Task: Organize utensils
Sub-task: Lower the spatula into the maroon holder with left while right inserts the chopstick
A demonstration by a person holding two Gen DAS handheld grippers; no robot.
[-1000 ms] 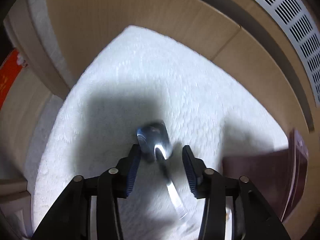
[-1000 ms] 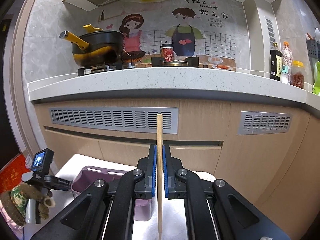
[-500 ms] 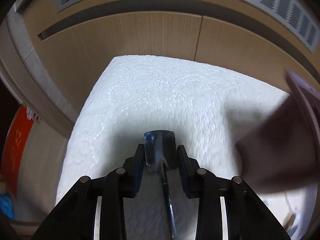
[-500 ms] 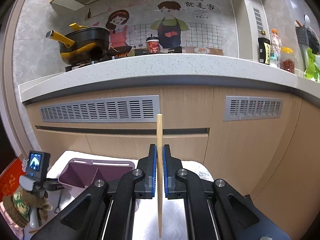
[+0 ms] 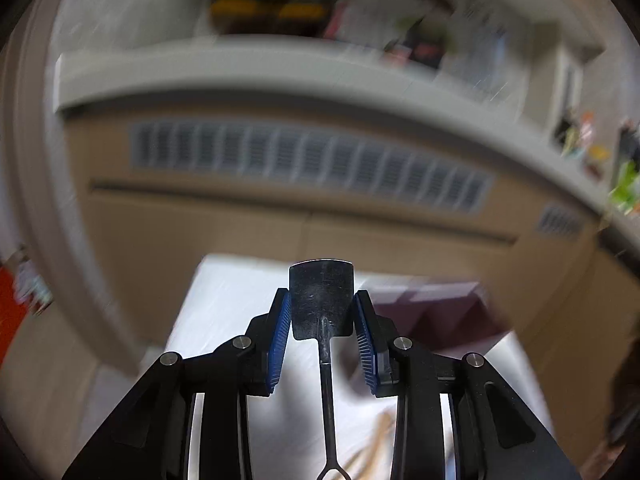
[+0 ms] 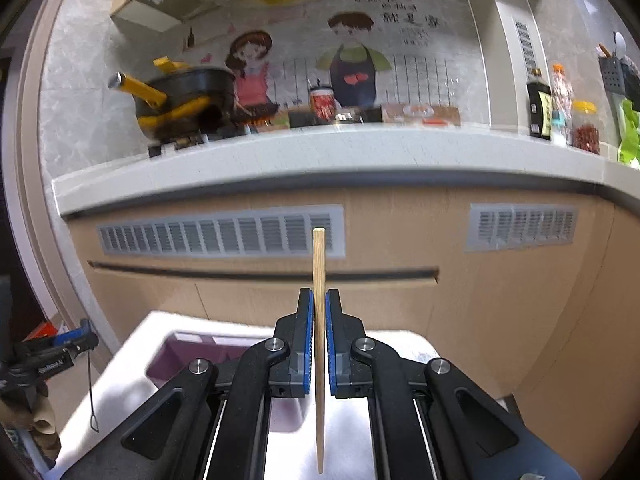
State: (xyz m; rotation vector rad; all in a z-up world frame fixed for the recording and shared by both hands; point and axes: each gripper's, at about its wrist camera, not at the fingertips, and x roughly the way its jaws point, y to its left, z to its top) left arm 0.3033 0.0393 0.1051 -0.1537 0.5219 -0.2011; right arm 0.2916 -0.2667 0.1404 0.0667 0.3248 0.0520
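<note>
While clamped — left gripper [image 5: 320, 312] pinches flat steel spatula [image 5: 321, 296] | right gripper [image 6: 318, 332] grips slim wooden chopstick [image 6: 319, 280]

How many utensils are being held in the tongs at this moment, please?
2: a metal spoon clamped by its bowl in the left tongs, and a wooden chopstick upright in the right tongs. Others may lie unseen.

Chinese characters are printed on the wall mural [image 6: 348, 52] above the counter [image 6: 320, 152], up right of the cartoon man; they are too blurred to read reliably.
</note>
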